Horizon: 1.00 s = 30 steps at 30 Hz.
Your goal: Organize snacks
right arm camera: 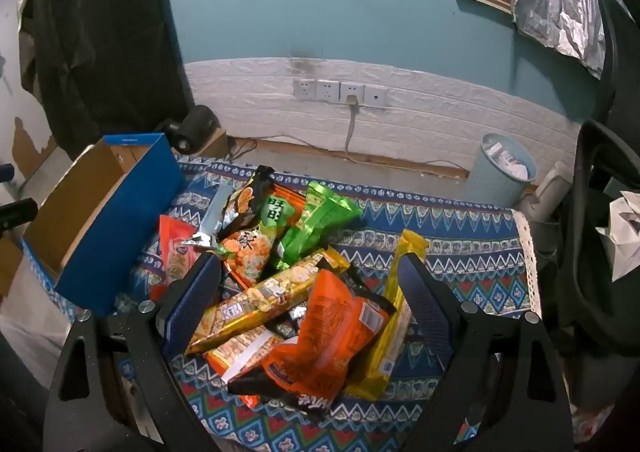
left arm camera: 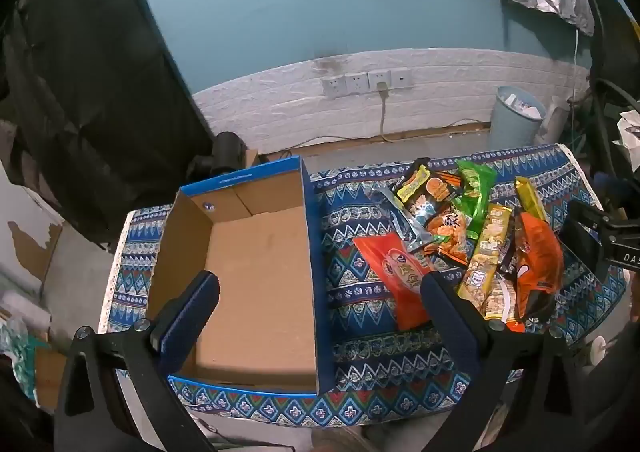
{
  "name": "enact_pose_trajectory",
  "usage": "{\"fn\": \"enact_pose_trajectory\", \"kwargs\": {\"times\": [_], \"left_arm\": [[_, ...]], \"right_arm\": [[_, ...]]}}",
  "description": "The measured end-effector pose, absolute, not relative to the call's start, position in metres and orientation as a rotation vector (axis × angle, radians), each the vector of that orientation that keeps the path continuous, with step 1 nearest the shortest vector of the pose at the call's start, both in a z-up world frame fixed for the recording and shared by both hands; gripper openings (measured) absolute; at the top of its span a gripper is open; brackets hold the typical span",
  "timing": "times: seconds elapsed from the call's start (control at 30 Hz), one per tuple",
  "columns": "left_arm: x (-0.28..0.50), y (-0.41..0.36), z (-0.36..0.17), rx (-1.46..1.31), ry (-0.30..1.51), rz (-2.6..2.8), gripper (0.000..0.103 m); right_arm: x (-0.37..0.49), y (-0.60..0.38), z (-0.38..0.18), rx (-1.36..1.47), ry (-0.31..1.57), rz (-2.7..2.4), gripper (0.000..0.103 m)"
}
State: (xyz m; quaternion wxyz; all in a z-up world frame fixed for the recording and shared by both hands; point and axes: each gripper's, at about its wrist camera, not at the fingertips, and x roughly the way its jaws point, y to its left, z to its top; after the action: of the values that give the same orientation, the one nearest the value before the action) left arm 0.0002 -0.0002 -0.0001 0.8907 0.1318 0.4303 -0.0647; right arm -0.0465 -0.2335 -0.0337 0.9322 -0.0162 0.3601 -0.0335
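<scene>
A heap of snack packets [right arm camera: 288, 292] lies on the patterned cloth [right arm camera: 460, 252] that covers the counter, to the right of an open cardboard box [left arm camera: 256, 272] with blue outer walls. The box holds nothing that can be seen. In the heap about nine packets can be told apart: two green ones [right arm camera: 316, 224], two long golden ones with biscuit pictures [right arm camera: 260, 304], one yellow one [right arm camera: 396, 316] at the right edge, one crumpled orange bag [right arm camera: 332, 336] on top at the front, one flat red-orange packet [left arm camera: 400, 280] nearest the box, one silver wrapper [right arm camera: 212, 220], and one dark bag with an orange picture [left arm camera: 432, 188] at the back. They overlap, so the count is not certain.

The left gripper [left arm camera: 320, 316] hangs over the box's right wall, jaws wide, nothing between them. The right gripper [right arm camera: 312, 308] hangs over the heap, jaws wide on either side of it; contact with the packets cannot be told.

Behind the counter, four wall sockets [right arm camera: 340, 92] sit in a row, one with a plug, and one pale blue bin [right arm camera: 504, 172] stands on the floor.
</scene>
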Motion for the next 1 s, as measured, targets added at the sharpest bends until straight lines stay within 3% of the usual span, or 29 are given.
{"fn": "enact_pose_trajectory", "kwargs": {"times": [1.0], "left_arm": [[-0.001,0.000,-0.010,0.262,0.913,-0.141,0.102]], "right_arm": [[-0.046,-0.235,-0.035,-0.034,0.749,-0.073,0.089]]}}
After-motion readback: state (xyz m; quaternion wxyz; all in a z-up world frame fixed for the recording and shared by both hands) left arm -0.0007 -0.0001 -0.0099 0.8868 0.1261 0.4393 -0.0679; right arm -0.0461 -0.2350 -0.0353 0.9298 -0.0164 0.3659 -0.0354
